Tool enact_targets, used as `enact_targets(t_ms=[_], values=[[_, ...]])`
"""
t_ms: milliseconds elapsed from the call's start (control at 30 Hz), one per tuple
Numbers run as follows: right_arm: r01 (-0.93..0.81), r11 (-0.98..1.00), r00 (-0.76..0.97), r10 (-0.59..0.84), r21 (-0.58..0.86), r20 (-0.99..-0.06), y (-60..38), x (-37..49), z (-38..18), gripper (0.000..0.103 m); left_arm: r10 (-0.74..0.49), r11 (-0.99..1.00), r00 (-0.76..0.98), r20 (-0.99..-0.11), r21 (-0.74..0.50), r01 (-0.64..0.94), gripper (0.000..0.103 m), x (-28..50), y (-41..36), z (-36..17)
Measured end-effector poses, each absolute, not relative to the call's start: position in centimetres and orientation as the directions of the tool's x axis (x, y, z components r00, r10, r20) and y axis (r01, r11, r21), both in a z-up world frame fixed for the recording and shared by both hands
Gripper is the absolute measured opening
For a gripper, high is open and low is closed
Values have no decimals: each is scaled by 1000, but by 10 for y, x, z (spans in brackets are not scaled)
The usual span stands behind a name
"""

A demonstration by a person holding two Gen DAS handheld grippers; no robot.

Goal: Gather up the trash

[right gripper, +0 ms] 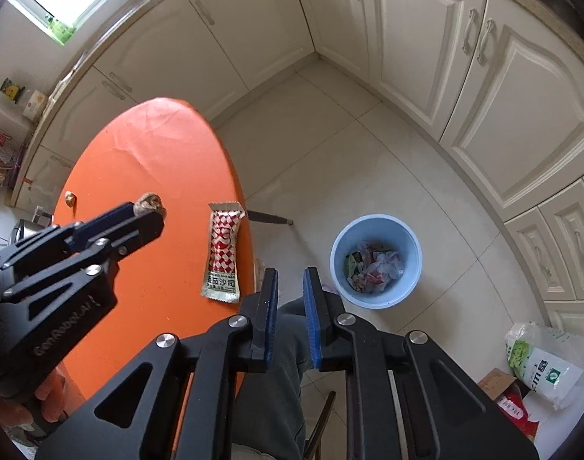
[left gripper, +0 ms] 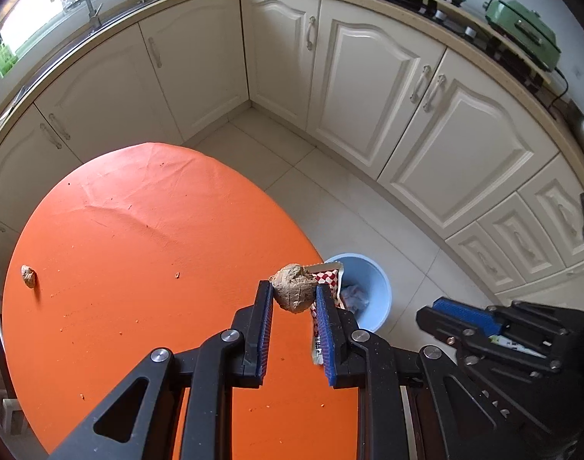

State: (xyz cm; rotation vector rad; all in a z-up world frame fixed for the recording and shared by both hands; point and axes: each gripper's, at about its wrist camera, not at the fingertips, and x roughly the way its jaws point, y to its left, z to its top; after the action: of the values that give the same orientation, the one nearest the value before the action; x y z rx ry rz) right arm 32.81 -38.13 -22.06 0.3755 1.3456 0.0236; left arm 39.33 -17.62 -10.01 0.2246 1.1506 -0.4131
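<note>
Left tool (left gripper: pixel 293 293): both blue-padded fingers clamped on a crumpled brown paper ball (left gripper: pixel 294 287), held above the orange surface (left gripper: pixel 138 230) close to its right edge. In the right wrist view the same tool (right gripper: pixel 148 209) shows from the side with the ball (right gripper: pixel 149 202) at its tip.

Right tool (right gripper: pixel 290 280): fingers slightly apart, nothing between them. It hangs past the surface edge, over the floor and the person's trouser leg (right gripper: pixel 276 352). In the left wrist view it (left gripper: pixel 430 308) sits at lower right, side on.

Remaining trash on the surface:
- 1 red-and-white checked sauce packet (right gripper: pixel 223 251), lying flat just beside the right edge, long axis running roughly along that edge.
- 1 small brown paper lump (left gripper: pixel 28 276) near the far left edge, well apart from both tools.
- Scattered small crumbs.

Blue bin (right gripper: pixel 376 226): upright on the tiled floor, right of the surface, near the right tool. It contains crumpled wrappers and tissue (right gripper: pixel 374 268).

A white bag with green print (right gripper: pixel 541 364) sits on the floor at lower right.
</note>
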Motion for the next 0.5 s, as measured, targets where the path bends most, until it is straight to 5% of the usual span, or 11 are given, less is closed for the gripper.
enact_targets(t_ms=[333, 433, 500], values=[[155, 923, 150, 330, 352, -932, -337, 362, -260, 20, -132, 939, 355, -926, -1, 345, 18, 410, -142, -107], [147, 928, 178, 316, 343, -932, -332, 370, -251, 47, -129, 945, 349, -928, -8, 326, 18, 413, -130, -107], [150, 929, 200, 306, 338, -931, -327, 374, -247, 76, -127, 950, 347, -929, -14, 312, 18, 416, -124, -107]])
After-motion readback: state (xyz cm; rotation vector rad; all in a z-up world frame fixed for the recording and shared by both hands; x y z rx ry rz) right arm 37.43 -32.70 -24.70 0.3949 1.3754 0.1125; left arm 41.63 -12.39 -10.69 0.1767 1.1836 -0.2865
